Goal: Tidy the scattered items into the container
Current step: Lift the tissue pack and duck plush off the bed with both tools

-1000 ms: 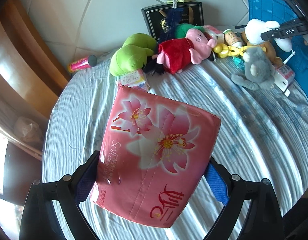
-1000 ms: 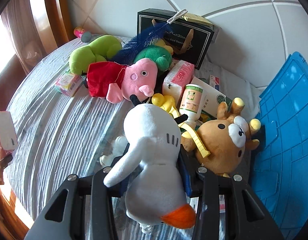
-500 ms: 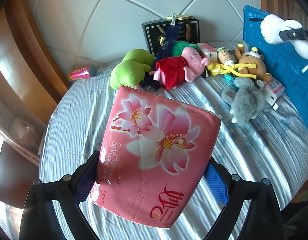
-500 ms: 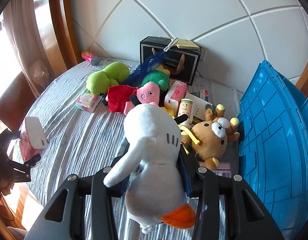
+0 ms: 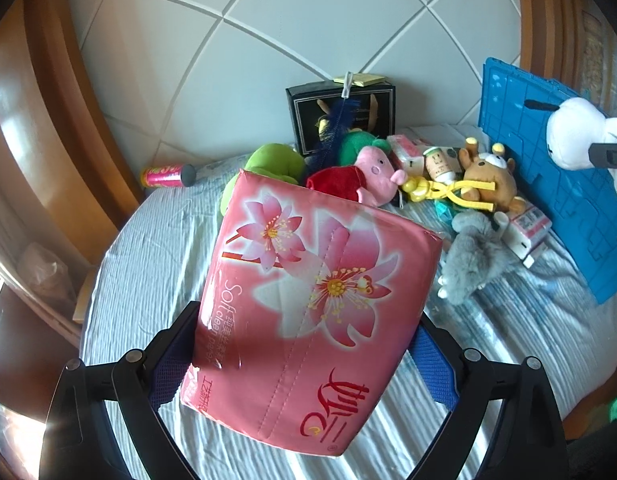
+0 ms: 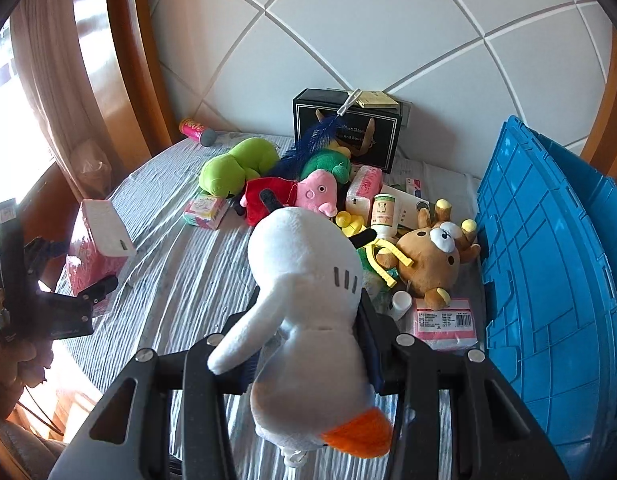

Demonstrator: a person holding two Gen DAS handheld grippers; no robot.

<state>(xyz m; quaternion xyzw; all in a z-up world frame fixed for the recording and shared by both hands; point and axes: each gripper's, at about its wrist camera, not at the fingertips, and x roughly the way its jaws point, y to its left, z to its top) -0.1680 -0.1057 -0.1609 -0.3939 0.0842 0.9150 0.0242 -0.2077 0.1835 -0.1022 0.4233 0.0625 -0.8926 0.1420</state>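
Both hands had risen since the earlier frame, so the toy pile looked smaller and the blue container (image 6: 548,260) showed more of its wall. Beside that container, the right gripper (image 6: 308,340) had its jaws partly closed, squeezing the white goose plush (image 6: 304,280) at the body. Well away from the container, over the striped cloth (image 5: 148,260), the left gripper (image 5: 304,344) stood wide, its blue pads pressed on both sides of the pink tissue pack (image 5: 308,300).

The slick pack hung tilted and held only near its lower end, so it could probably slide out on the way across. The goose's head-heavy body might sag and catch the container's rim.

Readable print: "Soft clean paper" on the pack, beside red Chinese characters; the black box (image 6: 346,128) behind the pile carried gold lettering too small to read
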